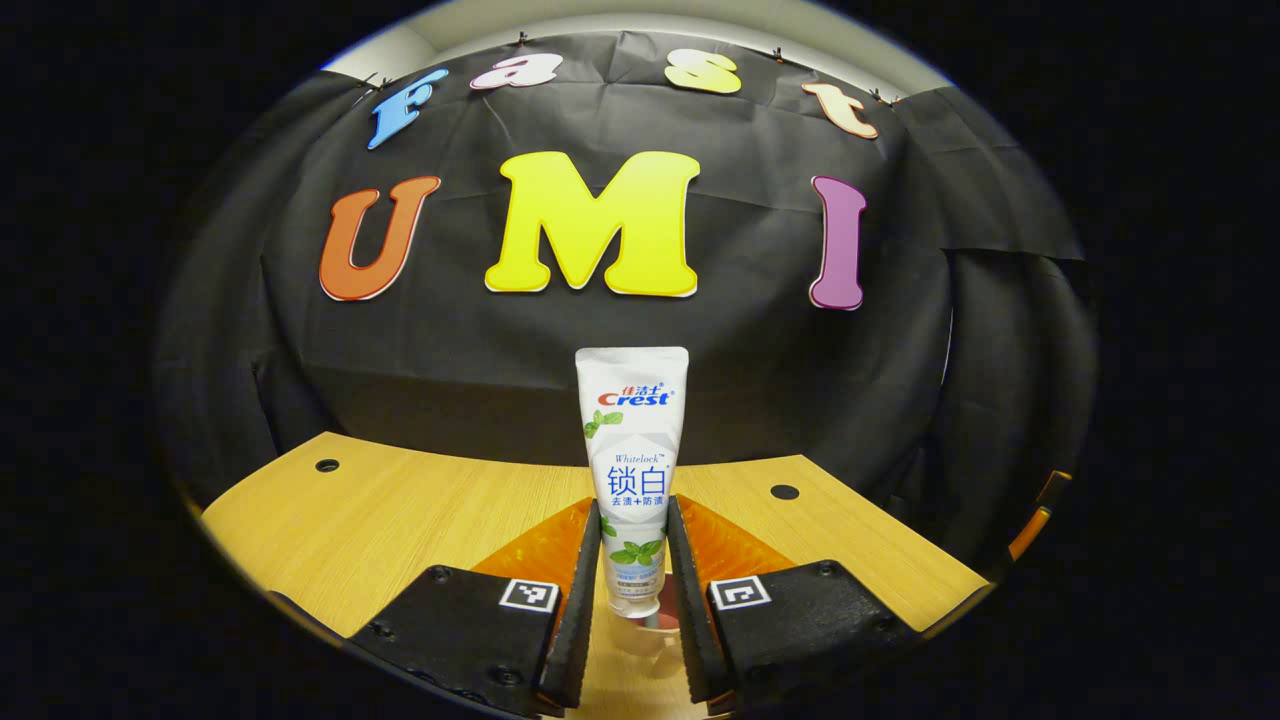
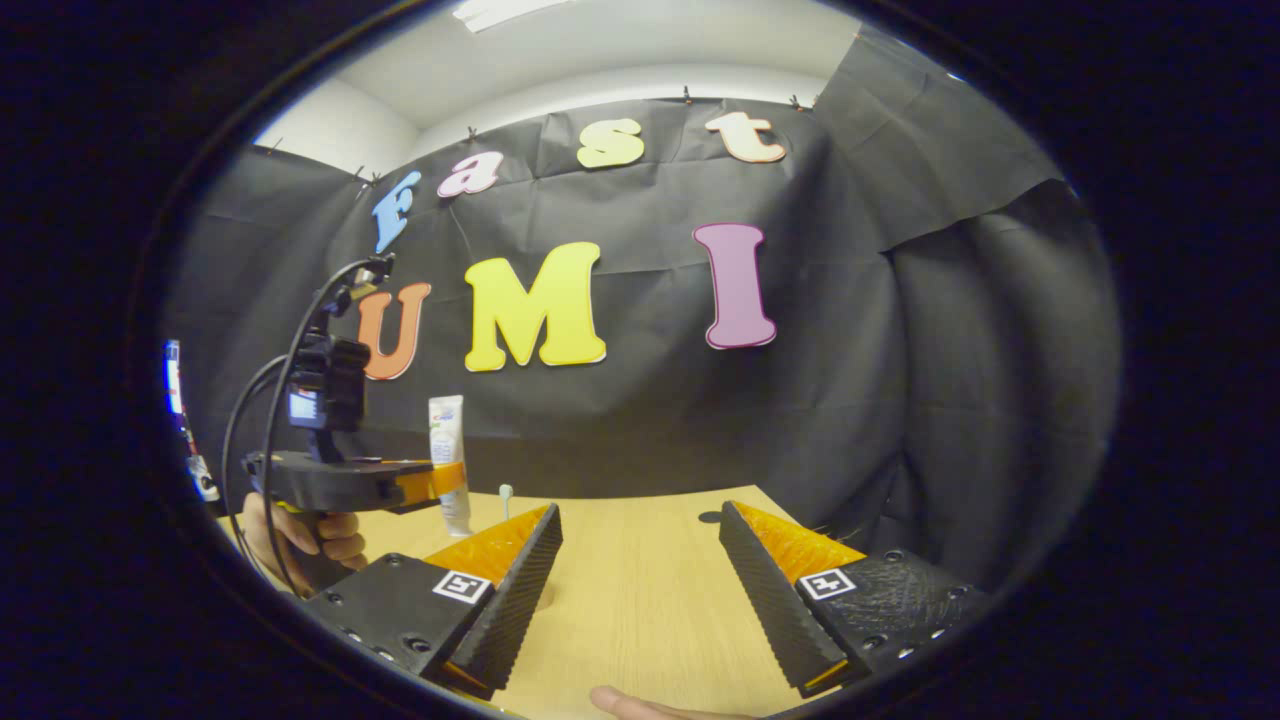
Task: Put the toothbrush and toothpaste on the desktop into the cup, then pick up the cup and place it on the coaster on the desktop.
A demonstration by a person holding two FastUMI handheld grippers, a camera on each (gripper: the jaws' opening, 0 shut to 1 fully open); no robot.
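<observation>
A white toothpaste tube stands upright, cap down, between the two fingers of my left gripper, which is shut on its lower part above the wooden desktop. The right gripper view has that same left gripper at the left, held by a hand, with the toothpaste tube rising from it. Just right of it a small white toothbrush head pokes up; what it stands in is hidden behind a finger. My right gripper is open over the desktop with nothing between its fingers.
Two round cable holes sit near the back of the desktop, which ends at the black cloth wall. A fingertip rests at the near edge in the right gripper view.
</observation>
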